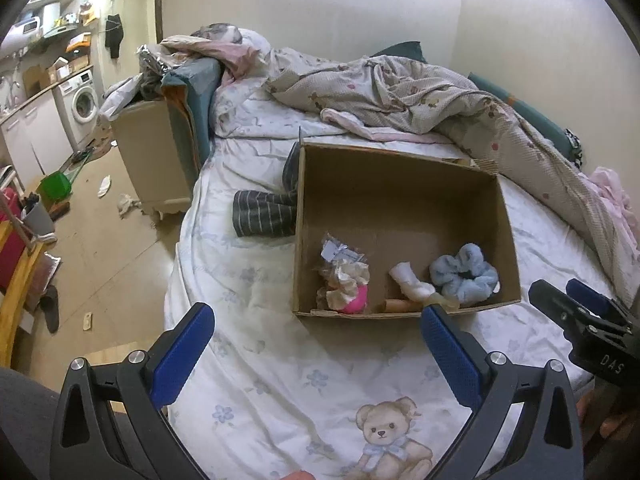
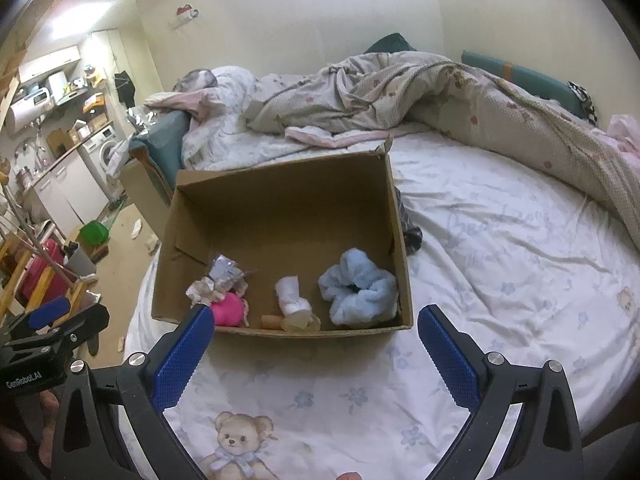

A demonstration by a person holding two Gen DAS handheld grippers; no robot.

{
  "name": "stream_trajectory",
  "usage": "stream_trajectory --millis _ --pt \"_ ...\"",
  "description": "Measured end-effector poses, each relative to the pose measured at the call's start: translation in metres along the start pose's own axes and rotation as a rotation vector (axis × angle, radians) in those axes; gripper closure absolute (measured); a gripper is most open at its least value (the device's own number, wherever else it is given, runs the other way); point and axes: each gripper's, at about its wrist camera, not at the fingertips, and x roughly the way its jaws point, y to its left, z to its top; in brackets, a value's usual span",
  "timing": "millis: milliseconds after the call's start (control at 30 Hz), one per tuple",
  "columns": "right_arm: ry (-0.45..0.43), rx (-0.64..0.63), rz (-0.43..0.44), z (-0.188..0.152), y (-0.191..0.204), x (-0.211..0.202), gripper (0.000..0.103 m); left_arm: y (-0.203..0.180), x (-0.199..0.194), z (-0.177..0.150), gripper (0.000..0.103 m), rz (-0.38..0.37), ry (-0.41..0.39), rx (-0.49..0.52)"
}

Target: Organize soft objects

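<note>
An open cardboard box (image 1: 400, 176) (image 2: 280, 188) sits on the bed. Inside lie a fluffy light-blue scrunchie (image 1: 464, 274) (image 2: 358, 286), a white rolled cloth (image 1: 410, 282) (image 2: 292, 294), a pink soft item (image 1: 356, 302) (image 2: 228, 308) under a cream bundle (image 1: 342, 278), and a clear packet (image 1: 340, 254) (image 2: 224, 270). My left gripper (image 1: 316, 350) is open and empty, just short of the box's near wall. My right gripper (image 2: 316, 350) is open and empty, also in front of the box; it shows in the left wrist view (image 1: 576, 304).
A dark striped garment (image 1: 264, 212) lies on the bedsheet (image 1: 280, 380) left of the box. A crumpled quilt (image 1: 420, 92) (image 2: 400, 92) covers the far side. A beige cabinet (image 1: 154, 160) stands beside the bed, above a littered floor (image 1: 100, 240).
</note>
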Motion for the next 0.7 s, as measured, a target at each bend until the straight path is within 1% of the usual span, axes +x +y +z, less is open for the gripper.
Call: stream_trajectory --millis 233,700 --pt "0.017 -0.024 -0.011 -0.0035 0.0044 0.0062 0.0 0.0017 0.0038 0.0013 0.0 -0.006 0.003 -0.01" --pt "0.03 -0.033 -0.016 -0.0048 0.0067 0.0079 0.0 0.0016 0.0054 0.0003 0.0 -0.02 0.003 -0.011"
